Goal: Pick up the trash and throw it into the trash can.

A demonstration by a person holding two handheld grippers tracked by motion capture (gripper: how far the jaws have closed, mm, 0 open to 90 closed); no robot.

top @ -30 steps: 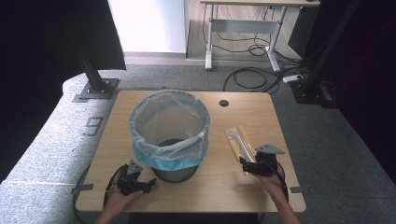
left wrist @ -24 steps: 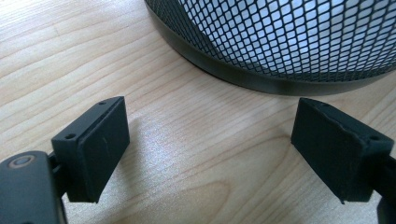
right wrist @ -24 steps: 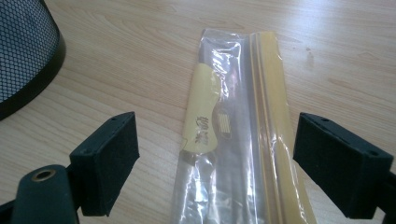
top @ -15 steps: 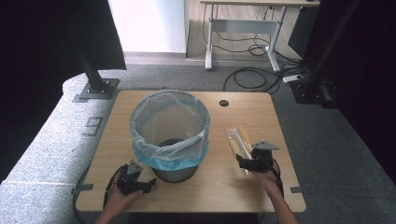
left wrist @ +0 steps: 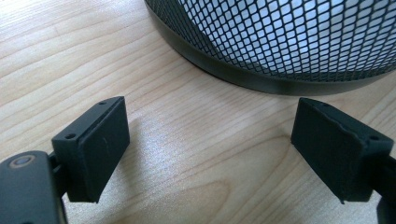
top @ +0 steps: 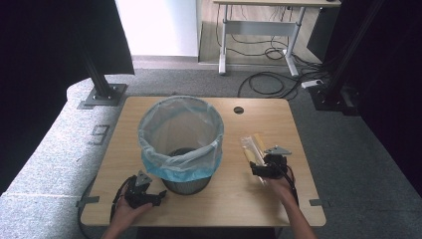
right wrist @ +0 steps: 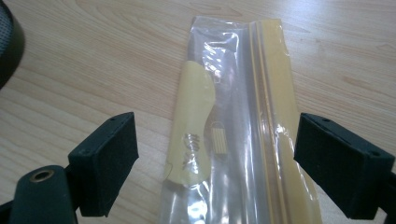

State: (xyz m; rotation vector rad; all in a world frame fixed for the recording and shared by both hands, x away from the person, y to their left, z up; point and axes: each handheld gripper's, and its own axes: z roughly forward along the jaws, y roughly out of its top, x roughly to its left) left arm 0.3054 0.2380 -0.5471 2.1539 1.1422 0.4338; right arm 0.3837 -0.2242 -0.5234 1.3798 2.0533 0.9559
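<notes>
Right gripper (right wrist: 215, 163), jaws spread, straddles a clear zip bag (right wrist: 233, 126) lying flat on the table (top: 239, 189) beside the lined mesh bin (top: 181, 142). Presumably a pickup: lower squarely, then close. Left gripper (left wrist: 210, 149) rests released, holding nothing.

The clear bag (right wrist: 243, 126) is cut off by the right gripper view's bottom edge; its small contents, perhaps springs, cannot be identified. The mesh bin (left wrist: 289, 42) is cropped in the left gripper view.
</notes>
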